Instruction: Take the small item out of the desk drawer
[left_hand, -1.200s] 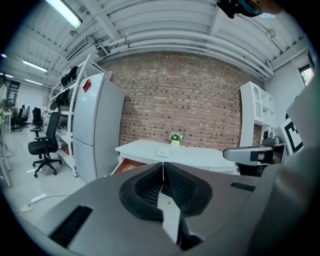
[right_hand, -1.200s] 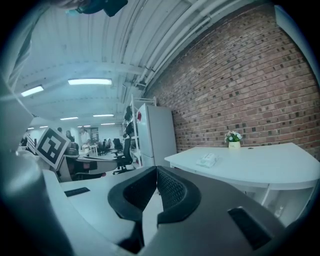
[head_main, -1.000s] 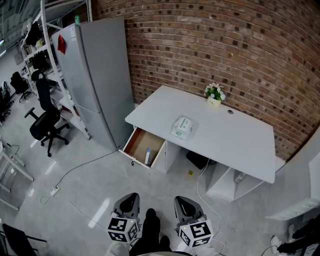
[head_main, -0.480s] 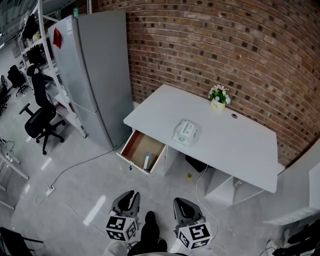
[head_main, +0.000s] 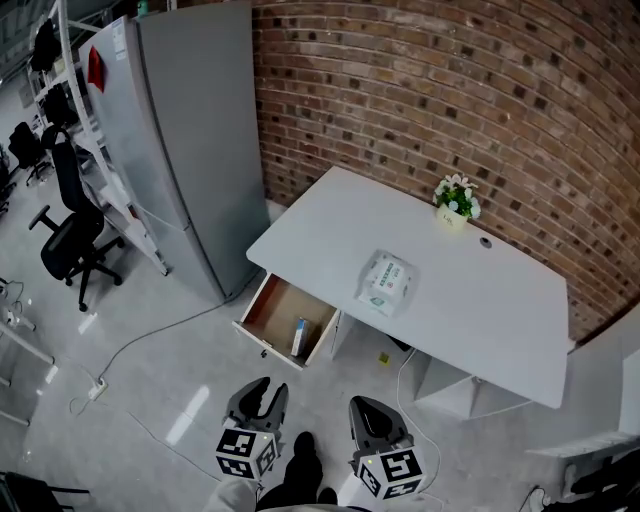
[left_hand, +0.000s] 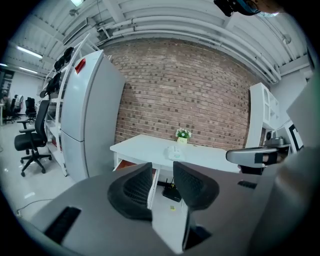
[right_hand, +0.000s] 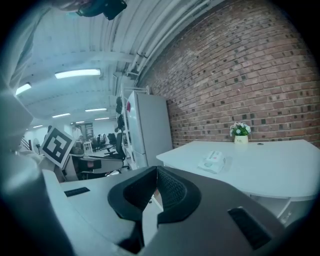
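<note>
— Looking down on pale grey floor (head_main: 150, 400), red brick wall (head_main: 420, 90) at the back, tall grey cabinet (head_main: 190, 140) on the left, black office chair (head_main: 65, 240) beyond it. And the desk?
— White desk (head_main: 470, 320) set against the brick: flower pot (head_main: 455, 205) at the rear edge, wrapped packet (head_main: 386, 283) mid-top. Drawer (head_main: 275, 305) stands pulled out at the left end, with the small item (head_main: 299, 337) lying inside near one side wall.
— Grippers?
— Both low in front, well apart from the desk. Left gripper (head_main: 265, 395) has just been opening: jaws spread, nothing between them. Right gripper (head_main: 370, 412) is pressed together, empty.
</note>
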